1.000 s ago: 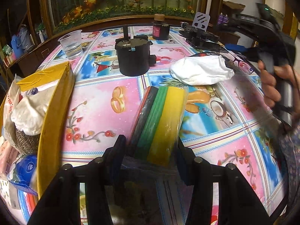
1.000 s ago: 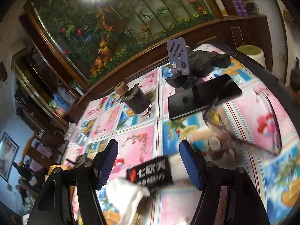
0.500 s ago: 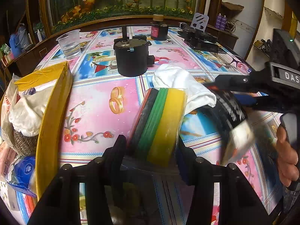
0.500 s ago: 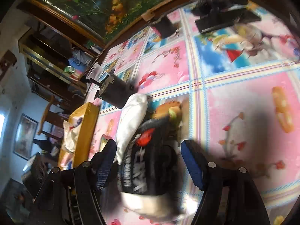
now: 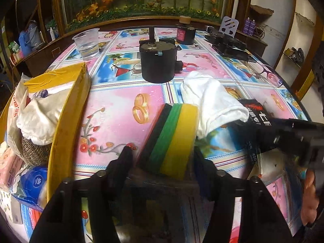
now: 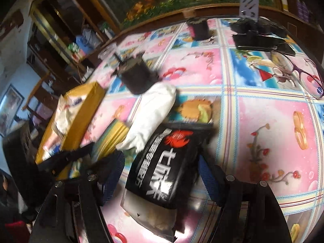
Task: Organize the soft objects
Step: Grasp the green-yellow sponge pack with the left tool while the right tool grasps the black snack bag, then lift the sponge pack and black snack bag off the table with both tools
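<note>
My left gripper (image 5: 162, 160) is shut on a wrapped sponge pack (image 5: 172, 137) with black, green and yellow layers, held low over the table. A white cloth (image 5: 210, 101) lies just right of it, also in the right wrist view (image 6: 151, 117). My right gripper (image 6: 160, 174) is shut on a black packet with white characters and a red crab (image 6: 162, 172), beside the cloth; it also shows in the left wrist view (image 5: 257, 119). The yellow box (image 5: 66, 117) with soft items stands at the left.
A black round motor (image 5: 158, 60), a plastic cup of water (image 5: 87, 44), a small dark jar (image 5: 185, 32), a phone on a stand (image 5: 228, 44) and glasses (image 6: 293, 70) sit on the patterned tablecloth (image 5: 113, 105). Bags and a blue item fill the box (image 5: 30, 117).
My right gripper swung down and left with the black packet, ending beside the white cloth. The cloth was pushed closer to the sponge pack. My left gripper stayed almost still.
</note>
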The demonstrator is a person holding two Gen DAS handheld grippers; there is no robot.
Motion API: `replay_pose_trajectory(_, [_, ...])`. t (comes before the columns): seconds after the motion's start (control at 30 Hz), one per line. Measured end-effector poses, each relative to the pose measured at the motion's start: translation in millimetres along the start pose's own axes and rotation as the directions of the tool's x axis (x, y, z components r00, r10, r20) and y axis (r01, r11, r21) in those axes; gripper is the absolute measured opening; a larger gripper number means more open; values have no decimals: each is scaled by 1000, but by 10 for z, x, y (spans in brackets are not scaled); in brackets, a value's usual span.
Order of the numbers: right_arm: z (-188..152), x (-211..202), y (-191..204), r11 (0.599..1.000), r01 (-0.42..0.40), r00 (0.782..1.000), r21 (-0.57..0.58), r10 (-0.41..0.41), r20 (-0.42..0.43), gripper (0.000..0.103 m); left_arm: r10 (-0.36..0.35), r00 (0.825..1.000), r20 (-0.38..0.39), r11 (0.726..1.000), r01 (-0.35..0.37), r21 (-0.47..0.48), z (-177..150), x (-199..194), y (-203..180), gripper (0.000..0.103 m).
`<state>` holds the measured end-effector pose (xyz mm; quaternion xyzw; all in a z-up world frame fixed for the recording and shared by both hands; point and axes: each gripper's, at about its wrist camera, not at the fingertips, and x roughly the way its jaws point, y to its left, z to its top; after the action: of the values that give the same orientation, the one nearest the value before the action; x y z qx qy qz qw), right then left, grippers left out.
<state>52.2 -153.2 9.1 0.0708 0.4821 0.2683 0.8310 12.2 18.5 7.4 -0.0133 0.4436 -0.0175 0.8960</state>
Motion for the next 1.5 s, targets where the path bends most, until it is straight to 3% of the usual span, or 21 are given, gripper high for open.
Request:
replay_pose_trajectory(0.07, [-29, 32, 34, 999, 41, 999, -32, -41, 0, 69, -2, 1000, 3, 1000, 2, -8, 3, -6, 18, 66])
replay_pose_trajectory(0.1, [-34, 7, 18, 998, 52, 999, -33, -52, 9, 56, -1, 1000, 5, 1000, 1, -11, 5, -8, 21, 70])
replay_pose_trajectory(0.2, [-8, -92, -143, 997, 78, 996, 25, -80, 51, 48, 9, 1000, 6, 1000, -9, -14, 13, -3, 23, 75])
replay_pose_trajectory(0.47, [90, -374, -302, 990, 82, 974, 111, -103, 200, 47, -4, 1000, -8, 1000, 4, -3, 61, 60, -35, 72])
replay_pose_trajectory(0.5, [94, -378, -294, 991, 78, 974, 110, -100, 204, 47, -12, 1000, 3, 1000, 12, 2, 58, 44, -48, 53])
replay_pose_trajectory(0.53, [96, -382, -295, 991, 77, 973, 109, -98, 207, 47, -11, 1000, 13, 1000, 11, 8, 50, 27, -60, 47])
replay_pose_trajectory(0.77, [87, -418, -326, 990, 60, 966, 128, -90, 244, 47, -45, 998, 49, 999, 44, 17, 41, -57, -88, 47])
replay_pose_trajectory(1.07, [88, -504, -314, 991, 40, 949, 125, -77, 305, 47, -71, 986, 151, 997, 69, 16, 50, -274, -79, 47])
replay_pose_trajectory(1.5, [90, -495, -244, 995, 37, 946, 95, -65, 318, 48, -66, 983, 170, 998, 63, 21, 69, -329, -81, 47])
